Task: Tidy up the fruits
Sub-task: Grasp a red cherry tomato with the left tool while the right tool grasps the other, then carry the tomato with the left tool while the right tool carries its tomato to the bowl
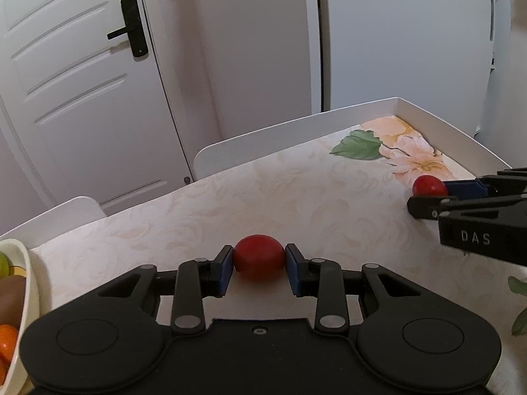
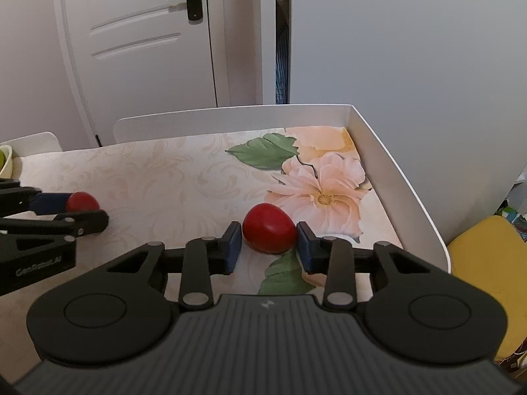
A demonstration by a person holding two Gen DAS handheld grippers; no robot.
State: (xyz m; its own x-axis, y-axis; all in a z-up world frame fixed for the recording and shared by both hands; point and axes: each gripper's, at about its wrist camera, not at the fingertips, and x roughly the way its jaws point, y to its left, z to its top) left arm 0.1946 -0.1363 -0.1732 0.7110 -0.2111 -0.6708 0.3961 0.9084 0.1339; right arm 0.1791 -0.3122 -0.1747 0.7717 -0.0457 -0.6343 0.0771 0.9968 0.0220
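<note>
At the far left, a white bowl held assorted fruit. The left gripper was clamped on a red fruit resting on the table. The right gripper gripped a second red fruit on the floral cloth.

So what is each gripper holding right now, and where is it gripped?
Left gripper pinches a red fruit at its sides; right gripper likewise clamps another red fruit.

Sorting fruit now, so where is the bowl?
The bowl sits at the left wrist view's left edge, left of the left gripper, holding fruit.
</note>
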